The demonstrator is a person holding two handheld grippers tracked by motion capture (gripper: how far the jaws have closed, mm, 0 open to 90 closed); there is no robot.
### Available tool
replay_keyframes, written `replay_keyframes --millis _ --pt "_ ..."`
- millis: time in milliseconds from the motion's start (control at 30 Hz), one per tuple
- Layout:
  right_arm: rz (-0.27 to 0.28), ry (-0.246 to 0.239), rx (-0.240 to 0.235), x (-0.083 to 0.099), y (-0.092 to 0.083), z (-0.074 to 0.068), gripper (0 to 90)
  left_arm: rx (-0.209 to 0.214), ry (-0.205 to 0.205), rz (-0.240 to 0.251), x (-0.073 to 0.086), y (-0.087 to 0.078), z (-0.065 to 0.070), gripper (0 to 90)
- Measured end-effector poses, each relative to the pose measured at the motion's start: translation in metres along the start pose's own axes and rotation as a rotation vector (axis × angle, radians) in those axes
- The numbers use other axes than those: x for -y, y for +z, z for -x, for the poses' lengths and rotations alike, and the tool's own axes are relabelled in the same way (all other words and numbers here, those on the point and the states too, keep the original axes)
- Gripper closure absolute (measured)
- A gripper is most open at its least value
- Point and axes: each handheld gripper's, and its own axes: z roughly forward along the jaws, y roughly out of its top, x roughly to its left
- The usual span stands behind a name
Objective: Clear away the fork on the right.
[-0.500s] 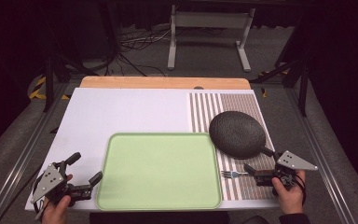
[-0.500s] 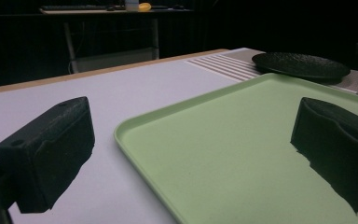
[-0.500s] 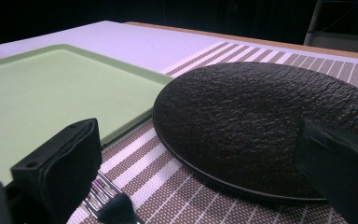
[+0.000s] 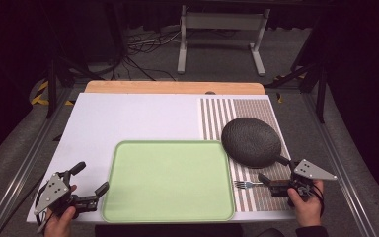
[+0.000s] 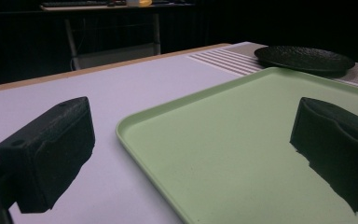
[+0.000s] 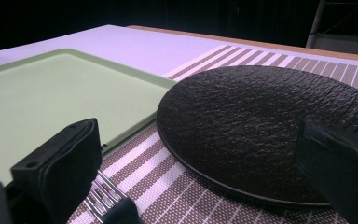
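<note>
Two grippers rest at the table's near edge. Your left gripper (image 4: 90, 180) is spread apart beside the green tray (image 4: 168, 180). Your right gripper (image 4: 276, 175) is spread too, above the striped mat (image 4: 256, 116), with the fork (image 4: 246, 184) just beside it and the black plate (image 4: 250, 141) near.

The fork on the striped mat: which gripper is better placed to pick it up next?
Right. The right gripper is open directly beside the fork on the striped mat. The left gripper sits across the green tray, far from it.
</note>
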Motion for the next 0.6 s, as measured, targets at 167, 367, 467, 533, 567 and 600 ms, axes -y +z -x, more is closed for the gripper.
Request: replay_keyframes --millis 167,367,467,533,567,600 --pt "0.004 0.010 0.007 0.000 -0.001 0.000 1.0 -0.005 0.001 0.000 0.000 0.000 0.000 0.5" --pt "0.006 0.003 -0.003 -0.007 0.000 0.003 1.0 -0.013 0.007 -0.021 0.001 0.001 0.001 0.7" --pt "0.012 -0.003 -0.006 -0.015 0.001 0.003 1.0 -0.015 0.009 -0.019 0.001 0.000 0.001 0.7" --pt "0.006 -0.012 -0.014 -0.020 0.002 0.003 1.0 -0.016 0.008 -0.020 0.001 0.000 0.001 0.8" --pt "-0.003 -0.022 -0.015 -0.022 0.002 0.004 1.0 -0.017 0.008 -0.023 0.001 0.000 0.001 0.8" --pt "-0.010 -0.026 -0.013 -0.025 0.003 0.004 1.0 -0.018 0.009 -0.026 0.001 0.000 0.001 0.9"
